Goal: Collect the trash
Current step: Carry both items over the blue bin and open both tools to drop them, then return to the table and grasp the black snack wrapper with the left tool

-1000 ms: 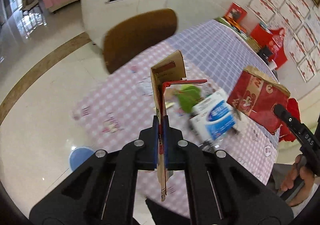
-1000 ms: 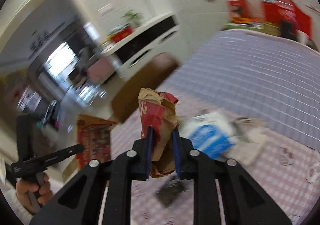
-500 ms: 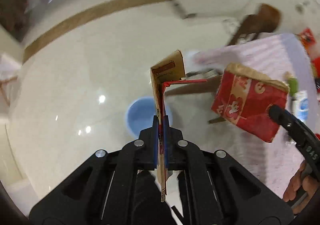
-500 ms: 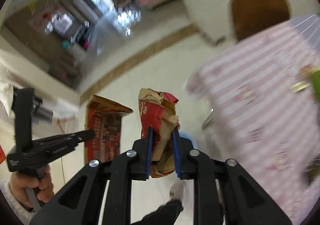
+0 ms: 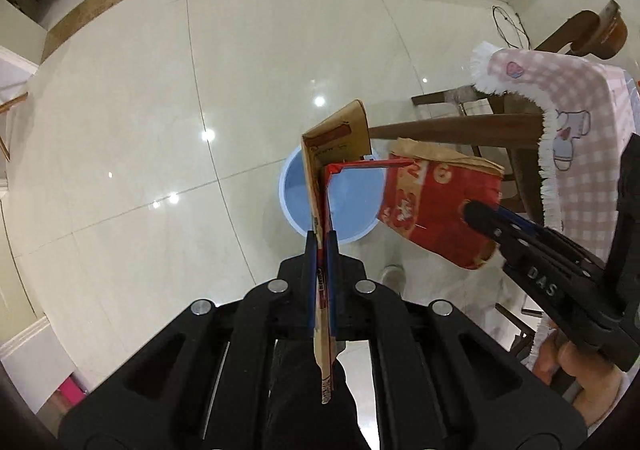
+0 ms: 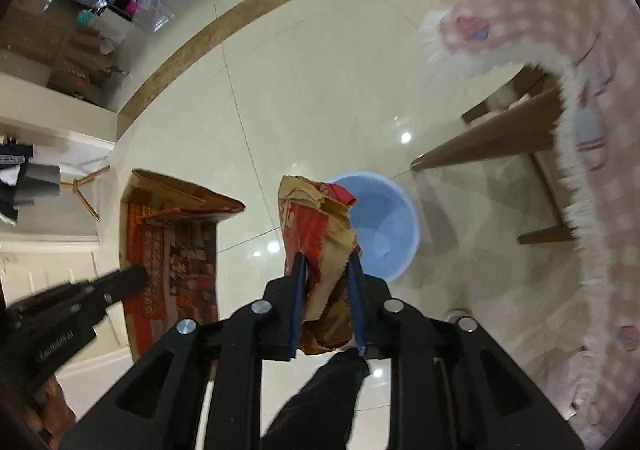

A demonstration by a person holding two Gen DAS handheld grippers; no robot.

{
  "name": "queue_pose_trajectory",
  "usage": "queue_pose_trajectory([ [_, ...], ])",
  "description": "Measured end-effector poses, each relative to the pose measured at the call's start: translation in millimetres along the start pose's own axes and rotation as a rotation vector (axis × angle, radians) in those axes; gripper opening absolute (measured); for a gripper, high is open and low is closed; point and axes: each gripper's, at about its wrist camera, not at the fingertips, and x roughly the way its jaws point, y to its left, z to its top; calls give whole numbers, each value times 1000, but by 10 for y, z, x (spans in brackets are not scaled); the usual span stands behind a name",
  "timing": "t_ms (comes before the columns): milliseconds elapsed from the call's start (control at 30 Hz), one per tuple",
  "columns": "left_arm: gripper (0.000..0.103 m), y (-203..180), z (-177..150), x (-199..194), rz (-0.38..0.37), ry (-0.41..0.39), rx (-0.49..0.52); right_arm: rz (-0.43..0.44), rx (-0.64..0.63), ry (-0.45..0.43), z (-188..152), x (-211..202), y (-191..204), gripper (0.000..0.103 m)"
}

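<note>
Two tongs in view, one paper item in each. Left tongs (image 5: 321,246) clenched on a flattened brown-and-red paper carton (image 5: 326,170), held edge-on and upright between the two blue-lined fingers; carton extends ahead of the fingertips and also back below them. Right tongs (image 6: 326,270) clenched on a crumpled red-and-brown paper bag (image 6: 316,226), its bunched top standing out past the fingertips. One round light-blue plastic bin (image 5: 352,202) on the glossy cream tile floor (image 5: 160,110), directly ahead of and below both tongs; in the left wrist view the carton overlaps its left rim, in the right wrist view the bag overlaps its left side. Neither item is in the bin. Right of the tongs: one table with a pink checked tablecloth with white fringe (image 5: 576,122), corner overhanging; brown wooden chair (image 5: 592,30) beyond it. Each view shows the opposite tongs with its load beside the bin.
</note>
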Motion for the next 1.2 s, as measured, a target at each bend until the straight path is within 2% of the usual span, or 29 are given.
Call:
queue_pose_trajectory([
  [67,4,30,24,56,0,10,-3,-10,13,28,-2,101,6,32],
  [200,4,121,26,78,-14,16,-11,-30,12,23,-75,117,24,42],
  [300,4,77,47,90,-21,24,-3,-27,26,23,-103,126,38,42],
  [467,4,-54,115,70,-31,22,23,-38,17,-21,-106,-150,50,45],
  [533,5,-121,148,65,-32,23,35,-39,24,-34,-104,-220,13,48],
  [833,6,-396,227,49,-29,39,65,-18,72,-78,-123,-488,-161,49],
  [900,10,-440,241,62,-21,56,56,-6,85,-89,-134,-548,-219,50],
  [933,18,-470,250,84,-9,71,48,-2,90,-95,-138,-585,-248,50],
  [967,37,-488,255,95,3,80,40,3,94,-98,-145,-606,-303,50],
  [1033,64,-516,254,64,25,57,31,10,100,-103,-154,-659,-371,50],
  [1200,64,-609,233,-27,41,38,23,23,116,-121,-171,-784,-522,50],
])
